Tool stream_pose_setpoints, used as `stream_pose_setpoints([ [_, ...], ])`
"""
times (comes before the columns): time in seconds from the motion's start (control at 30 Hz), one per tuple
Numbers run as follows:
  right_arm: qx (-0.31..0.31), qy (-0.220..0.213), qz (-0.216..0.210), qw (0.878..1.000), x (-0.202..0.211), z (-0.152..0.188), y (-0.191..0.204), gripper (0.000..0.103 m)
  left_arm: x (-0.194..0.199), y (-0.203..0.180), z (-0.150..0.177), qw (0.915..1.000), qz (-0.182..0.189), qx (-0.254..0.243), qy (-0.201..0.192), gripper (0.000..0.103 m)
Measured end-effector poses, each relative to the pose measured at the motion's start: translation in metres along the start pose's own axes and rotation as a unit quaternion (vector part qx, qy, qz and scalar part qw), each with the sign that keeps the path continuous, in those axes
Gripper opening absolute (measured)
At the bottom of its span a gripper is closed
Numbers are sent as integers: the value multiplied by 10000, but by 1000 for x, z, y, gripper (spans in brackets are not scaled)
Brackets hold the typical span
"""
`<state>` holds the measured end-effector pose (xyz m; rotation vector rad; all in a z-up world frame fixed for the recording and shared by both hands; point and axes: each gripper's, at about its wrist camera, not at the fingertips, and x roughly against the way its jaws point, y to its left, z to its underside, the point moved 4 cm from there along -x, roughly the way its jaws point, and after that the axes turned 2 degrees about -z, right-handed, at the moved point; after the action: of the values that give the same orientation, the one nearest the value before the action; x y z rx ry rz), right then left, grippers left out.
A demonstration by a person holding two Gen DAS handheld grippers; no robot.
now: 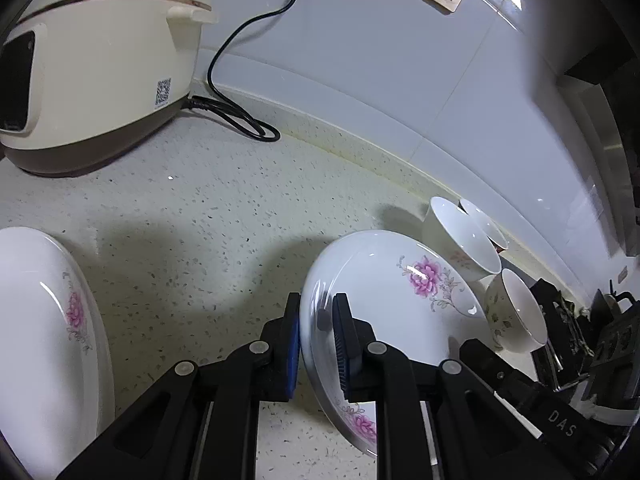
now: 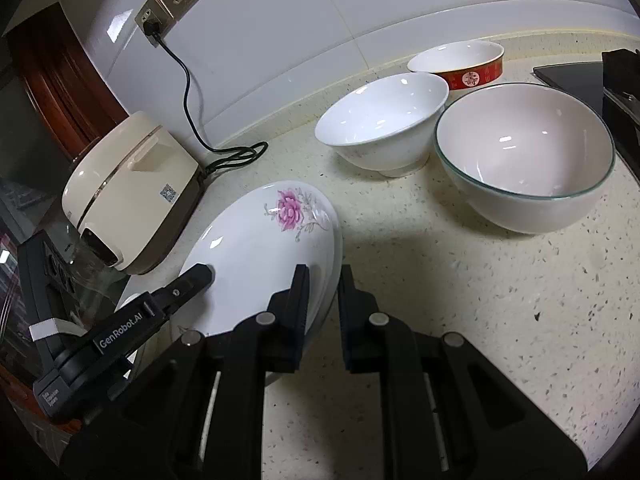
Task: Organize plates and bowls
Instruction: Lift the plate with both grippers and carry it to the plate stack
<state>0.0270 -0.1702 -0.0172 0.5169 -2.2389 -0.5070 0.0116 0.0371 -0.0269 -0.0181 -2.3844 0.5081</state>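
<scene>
The left gripper pinches the rim of a white plate with pink flowers, held tilted above the speckled bench. The right gripper pinches the same plate's other edge. Three bowls sit near: a plain white bowl, a glass-rimmed white bowl and a red-banded bowl.

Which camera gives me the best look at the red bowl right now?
Right wrist view: the red bowl sits unobstructed by the wall, behind the white bowl. In the left wrist view it is almost wholly hidden behind other bowls.
</scene>
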Motion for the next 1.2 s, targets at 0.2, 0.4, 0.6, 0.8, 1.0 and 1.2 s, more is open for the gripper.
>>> stream_pose_setpoints([
  [0.2, 98, -130, -211, 9996, 7, 1, 5, 17, 14, -1, 5, 9998, -166, -46, -140, 16],
  [0.4, 231, -216, -360, 9989, 14, 3, 11, 17, 31, 2, 13, 9995, -182, -33, -246, 17],
  [0.6, 309, -265, -459, 9981, 20, 11, 21, 17, 42, 5, 14, 9990, -229, 13, -385, 17],
  [0.8, 392, -311, -586, 9970, 24, 21, 34, 17, 59, 12, 15, 9984, -235, 70, -515, 17],
  [1.0, 520, -247, -796, 9952, 18, 32, 60, 17, 85, 31, 16, 9967, -386, 168, -690, 17],
  [1.2, 490, -140, -1079, 9929, 7, 42, 85, 17, 109, 57, 13, 9947, -516, 288, -838, 17],
])
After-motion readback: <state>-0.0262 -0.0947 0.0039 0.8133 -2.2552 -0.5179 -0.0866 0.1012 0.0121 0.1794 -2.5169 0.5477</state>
